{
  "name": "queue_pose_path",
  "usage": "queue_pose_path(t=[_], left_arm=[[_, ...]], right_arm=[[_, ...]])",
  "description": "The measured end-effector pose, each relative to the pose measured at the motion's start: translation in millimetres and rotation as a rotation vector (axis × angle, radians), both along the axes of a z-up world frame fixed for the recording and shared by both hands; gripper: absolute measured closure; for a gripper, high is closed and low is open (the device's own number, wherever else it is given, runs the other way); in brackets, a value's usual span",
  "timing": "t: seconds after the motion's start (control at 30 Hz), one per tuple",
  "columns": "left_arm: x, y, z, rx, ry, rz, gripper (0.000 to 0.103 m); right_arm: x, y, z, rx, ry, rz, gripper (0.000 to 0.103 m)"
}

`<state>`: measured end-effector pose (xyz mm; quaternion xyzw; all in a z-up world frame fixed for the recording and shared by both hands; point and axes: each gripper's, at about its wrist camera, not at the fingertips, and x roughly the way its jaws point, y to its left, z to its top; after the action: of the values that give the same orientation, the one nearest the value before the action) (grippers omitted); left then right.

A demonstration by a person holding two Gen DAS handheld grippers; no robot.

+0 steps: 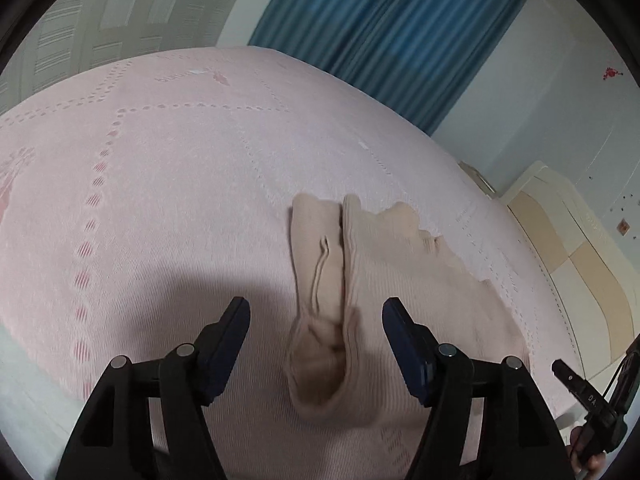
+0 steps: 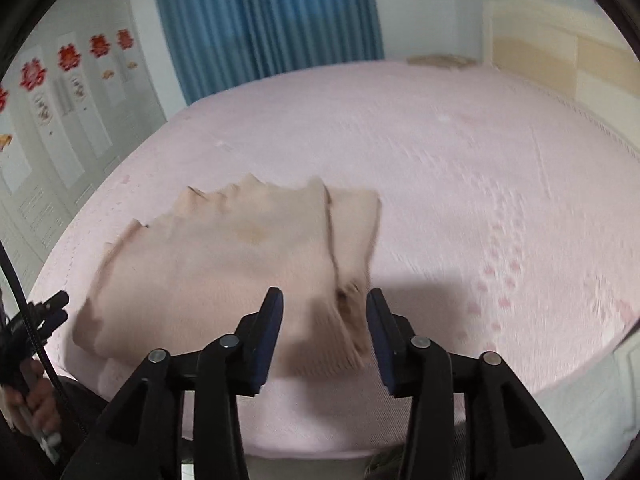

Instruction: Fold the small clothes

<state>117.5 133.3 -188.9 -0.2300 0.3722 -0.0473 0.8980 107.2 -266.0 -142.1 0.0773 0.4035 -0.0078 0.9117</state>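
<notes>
A beige knit garment [image 1: 376, 280] lies partly folded on the pink bed [image 1: 160, 184], near its front edge. The left gripper [image 1: 316, 316] hovers over it, jaws apart with nothing pressed between them. The right gripper [image 2: 325, 306] likewise stands open above the garment's folded edge (blurred, so contact seems unlikely). A blue curtain [image 2: 264, 16] hangs behind the bed.

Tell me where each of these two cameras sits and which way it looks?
Left wrist view: sits on the left tongs, looks down along them at the beige garment on the pink bed; the right tongs show at the right edge.
Right wrist view: sits on the right tongs, looks down at the same garment; the left tongs and a hand show at the left.
Shared: garment, bed, blue curtain.
</notes>
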Motion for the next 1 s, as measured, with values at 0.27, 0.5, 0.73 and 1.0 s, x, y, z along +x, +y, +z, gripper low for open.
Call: queue_pose_path(t=[0.27,0.5,0.73,1.0], left_arm=[[40,-2,8,0.02,-0.025,-0.042,0.036],[42,24,-1,-0.013,-0.039,-0.007,0.036],[50,45,-4,-0.069,-0.038,0.059,0.036],[68,24,-6,-0.039,-0.011,-0.001,0.036]], right_arm=[[58,67,-8,-0.009,0.032,0.106,0.052],[109,114,-45,-0.103,0.127,0.164,0.052],[158,132,-74,-0.194,0.208,0.152,0.052],[203,128,-91,-0.149,0.27,0.095,0.051]])
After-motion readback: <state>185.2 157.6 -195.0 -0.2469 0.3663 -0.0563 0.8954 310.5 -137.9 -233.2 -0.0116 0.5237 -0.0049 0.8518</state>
